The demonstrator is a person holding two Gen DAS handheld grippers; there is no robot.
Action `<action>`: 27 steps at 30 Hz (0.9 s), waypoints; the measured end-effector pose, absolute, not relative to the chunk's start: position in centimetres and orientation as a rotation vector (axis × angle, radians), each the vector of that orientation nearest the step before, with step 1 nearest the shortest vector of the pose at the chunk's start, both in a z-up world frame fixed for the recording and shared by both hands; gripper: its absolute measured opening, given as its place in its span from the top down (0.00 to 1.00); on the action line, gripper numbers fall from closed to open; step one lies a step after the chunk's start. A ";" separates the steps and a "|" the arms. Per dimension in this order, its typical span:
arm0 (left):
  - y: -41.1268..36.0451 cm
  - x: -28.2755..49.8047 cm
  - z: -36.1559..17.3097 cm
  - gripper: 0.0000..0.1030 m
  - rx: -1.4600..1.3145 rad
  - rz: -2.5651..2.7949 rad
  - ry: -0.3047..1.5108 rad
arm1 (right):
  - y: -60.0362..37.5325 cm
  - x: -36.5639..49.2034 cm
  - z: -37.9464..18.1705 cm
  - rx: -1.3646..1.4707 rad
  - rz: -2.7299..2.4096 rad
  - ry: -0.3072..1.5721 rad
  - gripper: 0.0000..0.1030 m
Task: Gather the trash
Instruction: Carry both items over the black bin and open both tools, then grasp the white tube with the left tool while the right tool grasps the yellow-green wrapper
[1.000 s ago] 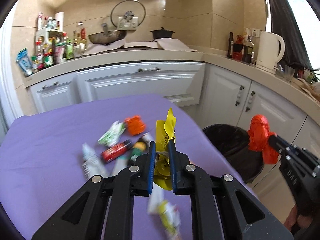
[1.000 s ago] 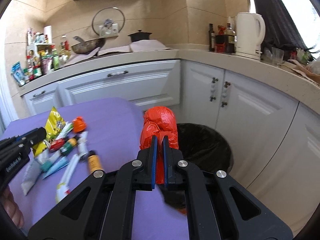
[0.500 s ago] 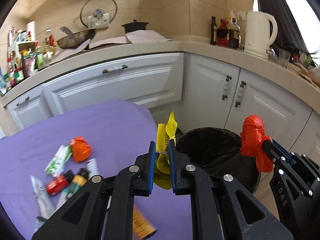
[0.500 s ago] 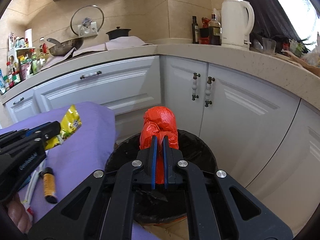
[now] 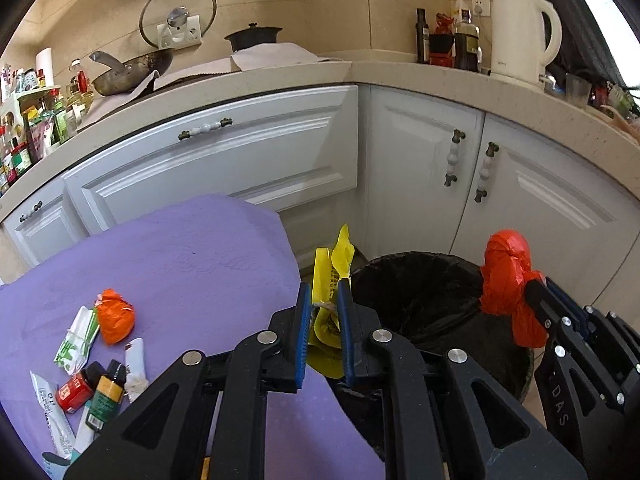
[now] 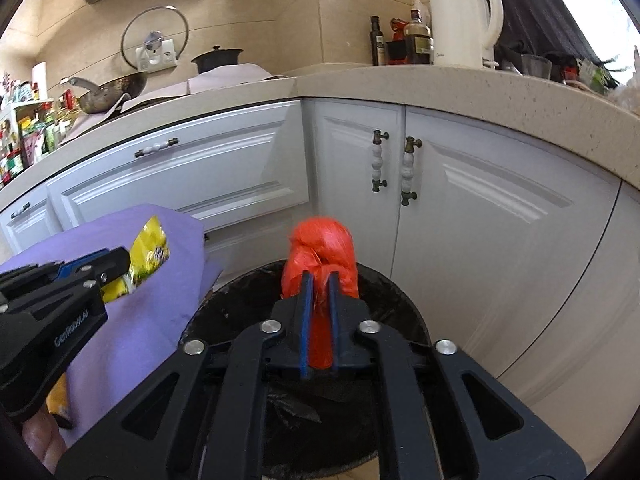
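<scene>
The yellow wrapper (image 5: 326, 280) and red bag (image 6: 320, 256) are stood upright between both opening tools' jaws, above the bin (image 6: 248, 300).

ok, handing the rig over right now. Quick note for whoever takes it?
Left gripper: jaws opening, yellow wrapper between them, at the bin's near edge.
Right gripper: jaws opening, red bag between them, over the black bin.
Done: both pieces carried to the bin.
Left: let both drop in, then clear the purple table: orange wad, green-white packet, small bottles, tubes.
</scene>
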State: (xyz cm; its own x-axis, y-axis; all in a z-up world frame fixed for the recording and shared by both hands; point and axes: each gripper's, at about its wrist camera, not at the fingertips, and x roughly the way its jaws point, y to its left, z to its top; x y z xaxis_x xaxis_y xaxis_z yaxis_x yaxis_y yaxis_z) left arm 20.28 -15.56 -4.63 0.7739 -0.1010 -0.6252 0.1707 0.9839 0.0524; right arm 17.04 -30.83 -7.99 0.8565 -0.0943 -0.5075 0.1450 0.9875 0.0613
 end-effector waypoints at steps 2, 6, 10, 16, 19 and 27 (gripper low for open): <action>-15.7 20.6 -4.9 0.50 0.107 -0.126 0.678 | -31.3 17.3 -8.3 0.114 -0.142 0.524 0.62; -15.3 20.5 -4.8 0.48 0.091 -0.114 0.678 | -31.5 17.1 -8.3 0.111 -0.163 0.529 0.62; -14.5 19.7 -3.9 0.48 0.078 -0.111 0.672 | -31.1 15.8 -7.4 0.103 -0.174 0.516 0.62; -11.9 16.4 -2.0 0.45 0.072 -0.115 0.641 | -29.4 12.6 -5.7 0.115 -0.162 0.490 0.55; -9.9 14.4 -1.8 0.45 0.079 -0.099 0.628 | -27.8 10.2 -5.3 0.120 -0.150 0.475 0.55; -4.1 8.7 -2.7 0.45 0.103 -0.022 0.620 | -23.8 5.7 -5.5 0.113 -0.098 0.491 0.55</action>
